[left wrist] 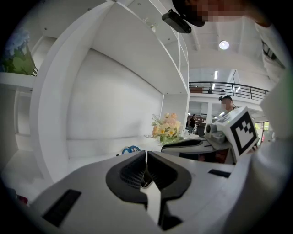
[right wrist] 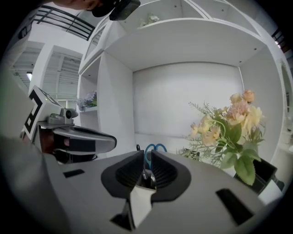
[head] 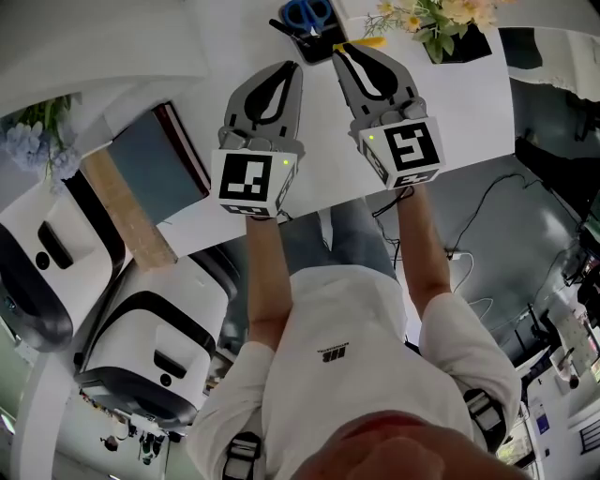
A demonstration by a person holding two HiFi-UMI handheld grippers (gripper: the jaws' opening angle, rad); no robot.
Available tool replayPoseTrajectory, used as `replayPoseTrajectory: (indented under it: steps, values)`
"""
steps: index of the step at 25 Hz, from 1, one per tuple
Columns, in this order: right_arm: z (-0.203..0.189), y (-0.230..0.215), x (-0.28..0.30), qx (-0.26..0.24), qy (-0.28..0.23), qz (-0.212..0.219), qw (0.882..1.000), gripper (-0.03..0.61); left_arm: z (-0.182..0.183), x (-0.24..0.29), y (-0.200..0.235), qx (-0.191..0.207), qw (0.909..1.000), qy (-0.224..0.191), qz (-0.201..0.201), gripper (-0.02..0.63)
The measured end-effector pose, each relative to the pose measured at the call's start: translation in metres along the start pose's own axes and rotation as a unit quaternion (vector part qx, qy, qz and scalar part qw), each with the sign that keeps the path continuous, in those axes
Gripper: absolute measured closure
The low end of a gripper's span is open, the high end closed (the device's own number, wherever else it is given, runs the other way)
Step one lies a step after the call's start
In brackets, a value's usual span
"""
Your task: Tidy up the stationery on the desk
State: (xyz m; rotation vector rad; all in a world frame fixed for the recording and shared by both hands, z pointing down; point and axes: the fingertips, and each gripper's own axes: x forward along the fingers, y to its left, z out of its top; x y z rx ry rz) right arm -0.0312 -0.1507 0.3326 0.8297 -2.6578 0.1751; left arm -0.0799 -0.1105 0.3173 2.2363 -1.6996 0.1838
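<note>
Left fingers: your left gripper (head: 292,67) has them pressed together, holding nothing.
Right fingers: your right gripper (head: 345,49) shows only a narrow slit, also empty.
Scissors: the blue-handled scissors (head: 307,13) stand in the black holder (head: 317,45) at the table's (head: 469,103) far edge, just ahead of both grippers.
Handling: likely light and stiff, with slippery blades.
Hold: take them by the handle loops.

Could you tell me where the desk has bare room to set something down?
The white desk is bare right of the right gripper, below the black pot of pale flowers, and left of the black holder with blue-handled scissors. Holder to pot is crowded.
</note>
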Motion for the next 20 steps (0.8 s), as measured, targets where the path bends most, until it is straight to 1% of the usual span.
replayPoseTrajectory:
  steps: [8, 20]
  values:
    - [-0.015, 0.003, -0.024, 0.015, 0.004, -0.008, 1.0, 0.546, -0.002, -0.004, -0.011, 0.004, 1.0, 0.002, -0.006, 0.614]
    - [-0.016, 0.004, -0.035, 0.029, 0.008, -0.017, 0.999, 0.548, -0.002, -0.009, -0.017, 0.005, 0.9999, 0.007, -0.012, 0.614]
